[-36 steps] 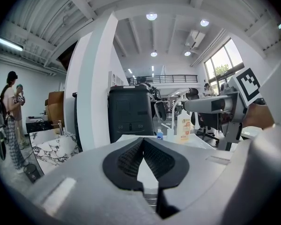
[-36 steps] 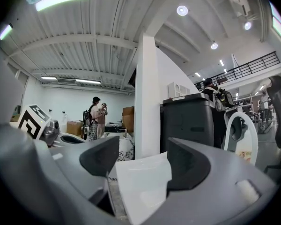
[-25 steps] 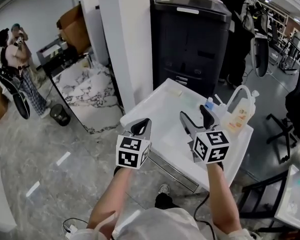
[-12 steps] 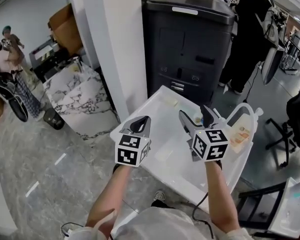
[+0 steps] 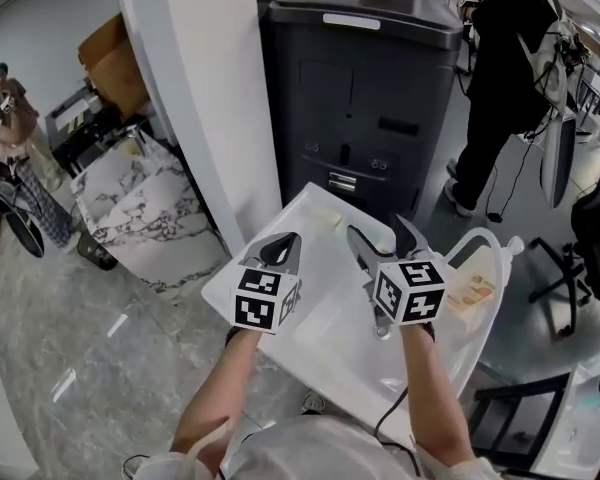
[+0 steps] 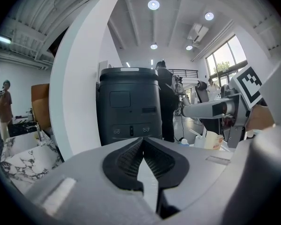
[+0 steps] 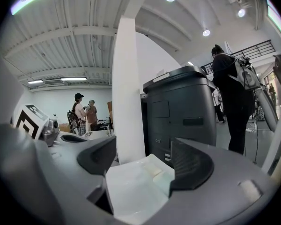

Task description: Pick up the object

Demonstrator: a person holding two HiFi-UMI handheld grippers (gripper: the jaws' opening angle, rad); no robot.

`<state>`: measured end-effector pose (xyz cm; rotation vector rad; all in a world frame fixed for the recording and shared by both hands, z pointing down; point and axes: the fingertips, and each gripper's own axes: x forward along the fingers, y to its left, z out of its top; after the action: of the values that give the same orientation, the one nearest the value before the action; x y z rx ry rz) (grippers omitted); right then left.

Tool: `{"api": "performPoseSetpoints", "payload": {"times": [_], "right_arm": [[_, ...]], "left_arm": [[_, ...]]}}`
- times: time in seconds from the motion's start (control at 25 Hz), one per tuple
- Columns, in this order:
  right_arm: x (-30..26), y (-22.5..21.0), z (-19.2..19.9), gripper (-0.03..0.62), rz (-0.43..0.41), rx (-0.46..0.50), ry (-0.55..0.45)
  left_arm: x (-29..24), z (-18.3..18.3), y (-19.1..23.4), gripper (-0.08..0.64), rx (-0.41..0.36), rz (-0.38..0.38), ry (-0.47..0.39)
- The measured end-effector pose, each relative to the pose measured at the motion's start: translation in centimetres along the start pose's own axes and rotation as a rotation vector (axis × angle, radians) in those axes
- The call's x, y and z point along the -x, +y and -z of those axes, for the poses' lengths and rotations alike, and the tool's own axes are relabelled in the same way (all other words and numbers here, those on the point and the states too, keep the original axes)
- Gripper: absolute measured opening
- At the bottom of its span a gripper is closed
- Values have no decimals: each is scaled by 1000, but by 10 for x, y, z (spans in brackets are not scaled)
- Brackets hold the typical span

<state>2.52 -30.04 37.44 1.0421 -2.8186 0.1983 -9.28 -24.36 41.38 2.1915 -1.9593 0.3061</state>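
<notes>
A white table (image 5: 310,313) lies in front of me. A small pale yellow block (image 5: 327,218) sits near its far edge, also seen in the right gripper view (image 7: 152,169) ahead of the jaws, with a flat pale green piece (image 7: 165,182) beside it. My left gripper (image 5: 280,249) hovers over the table's left part, its jaws shut and empty (image 6: 143,142). My right gripper (image 5: 380,236) is held over the middle, open (image 7: 144,149); its jaws have just been opening wider, with nothing between them. A translucent jug (image 5: 470,286) with a handle stands at the table's right end.
A tall dark grey printer (image 5: 370,98) stands just beyond the table, a white pillar (image 5: 220,108) to its left. A person in black with a backpack (image 5: 520,68) stands at the right. A marble slab (image 5: 145,208) and other people (image 5: 5,98) are at the left.
Both grippers have moved forward over the table, side by side. The table and the printer now look nearer, and the right jaws stand a little wider.
</notes>
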Motion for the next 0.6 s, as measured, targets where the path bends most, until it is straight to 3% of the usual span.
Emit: {"api": "performPoseSetpoints", "payload": {"times": [0.32, 0.6], "right_arm": [[-14, -13, 15, 345, -10, -24, 28], [-27, -19, 23, 350, 11, -4, 55]], "left_arm": [[-19, 6, 12, 6, -3, -6, 34], [-44, 4, 17, 6, -16, 57, 31]]}}
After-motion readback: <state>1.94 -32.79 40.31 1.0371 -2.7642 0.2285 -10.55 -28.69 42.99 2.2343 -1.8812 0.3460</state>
